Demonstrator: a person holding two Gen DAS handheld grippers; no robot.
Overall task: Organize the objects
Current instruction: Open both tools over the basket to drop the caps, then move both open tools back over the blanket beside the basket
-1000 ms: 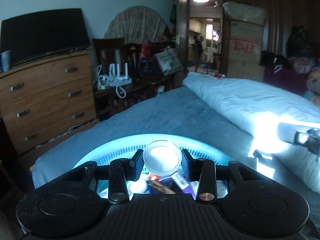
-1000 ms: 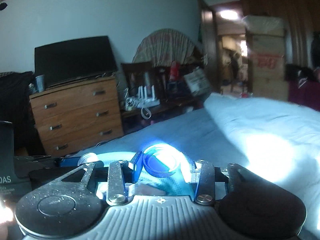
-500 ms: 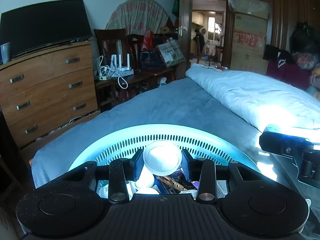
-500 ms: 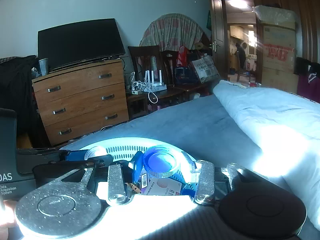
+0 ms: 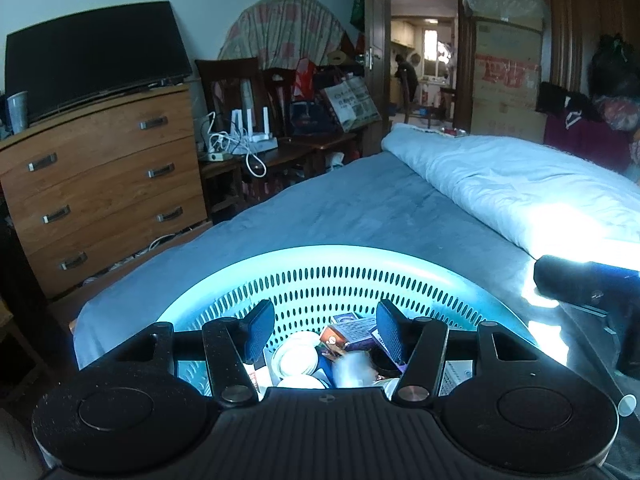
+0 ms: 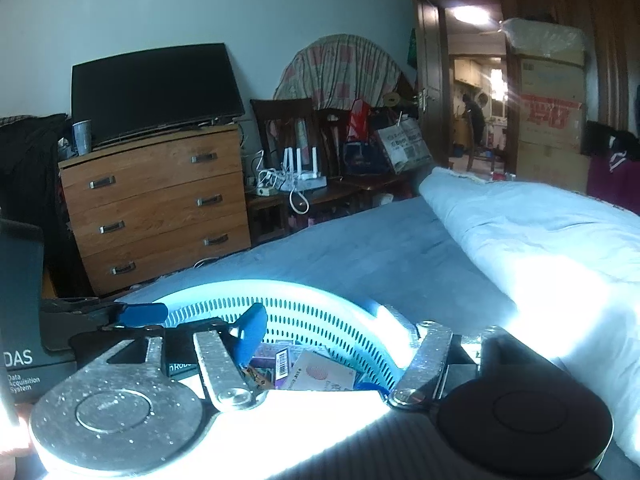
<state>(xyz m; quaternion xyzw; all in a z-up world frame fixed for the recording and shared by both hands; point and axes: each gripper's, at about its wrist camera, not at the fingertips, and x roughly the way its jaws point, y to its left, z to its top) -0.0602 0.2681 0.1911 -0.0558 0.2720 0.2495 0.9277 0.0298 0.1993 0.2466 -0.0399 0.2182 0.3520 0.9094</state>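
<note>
Hovering both tongs over the basket (image 5: 320, 264) on the bed (image 5: 360, 208), your left gripper (image 5: 322, 330) and right gripper (image 6: 332, 340) have just spread and pinch nothing, so the drop looks done; next, fetch another loose item.

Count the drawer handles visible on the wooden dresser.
6 on the dresser: two on the top drawer, two on the middle, two on the bottom. None look hidden.
</note>
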